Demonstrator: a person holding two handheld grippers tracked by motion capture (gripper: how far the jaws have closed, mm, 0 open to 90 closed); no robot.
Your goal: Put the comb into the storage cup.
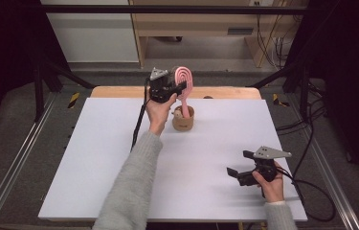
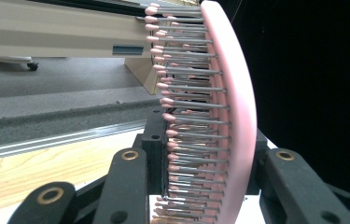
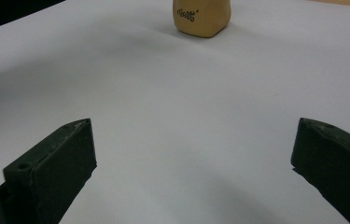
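Pink plastic is forming the oval head of the hairbrush, with grey pins tipped in pink beads; the left gripper is clamping it upright above the tan cup, its handle reaching down into it. Near the table's front edge, the right gripper is gaping wide, holding nothing.

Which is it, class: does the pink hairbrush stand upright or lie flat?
Upright. The pink hairbrush rises head-up, its handle down in the tan cup, while the left gripper is shut on its head.
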